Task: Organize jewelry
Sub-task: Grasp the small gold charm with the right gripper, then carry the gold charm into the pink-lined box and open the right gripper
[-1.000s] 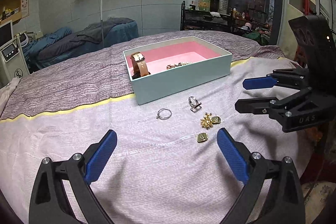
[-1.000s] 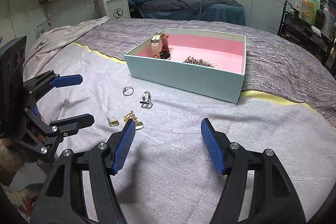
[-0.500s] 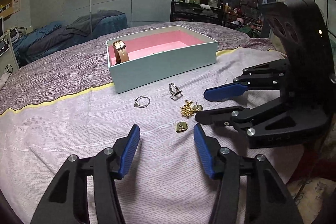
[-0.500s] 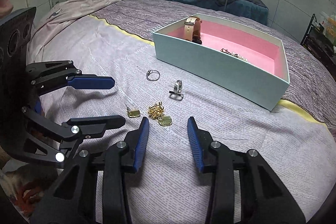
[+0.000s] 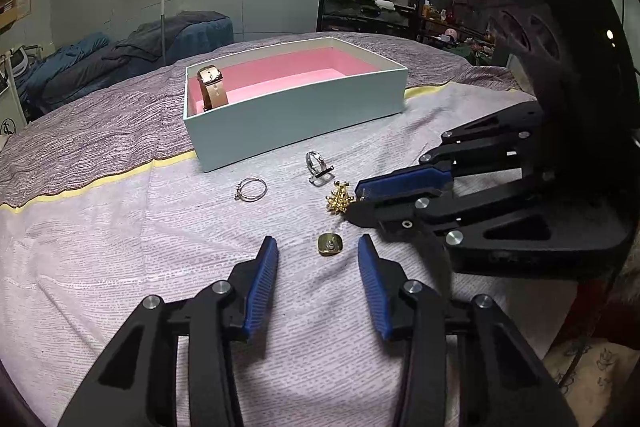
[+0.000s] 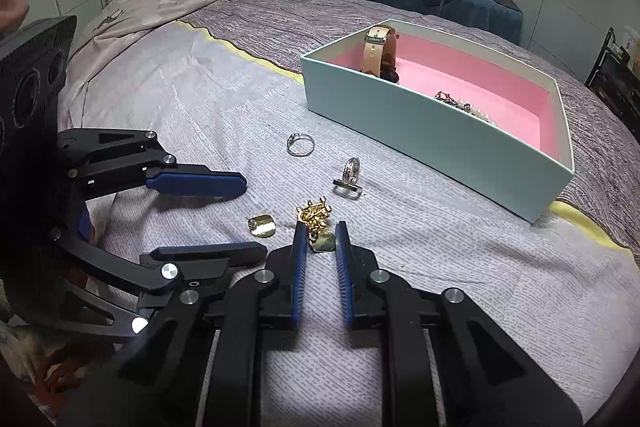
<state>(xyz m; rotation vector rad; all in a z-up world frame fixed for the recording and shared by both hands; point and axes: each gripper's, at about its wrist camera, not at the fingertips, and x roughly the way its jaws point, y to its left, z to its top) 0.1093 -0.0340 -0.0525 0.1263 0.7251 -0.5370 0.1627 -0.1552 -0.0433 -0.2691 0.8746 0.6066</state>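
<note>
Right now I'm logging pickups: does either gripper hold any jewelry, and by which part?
The right gripper pinches a flat gold earring by its side edges. The left gripper holds nothing; another gold earring lies untouched between its open fingers.

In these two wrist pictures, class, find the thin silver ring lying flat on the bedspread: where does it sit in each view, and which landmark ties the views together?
Left wrist view: the thin silver ring lies left of centre, below the near left corner of the box.
Right wrist view: the ring lies just left of centre, left of the box's near corner.
Shared landmark: the mint box with pink lining.
</note>
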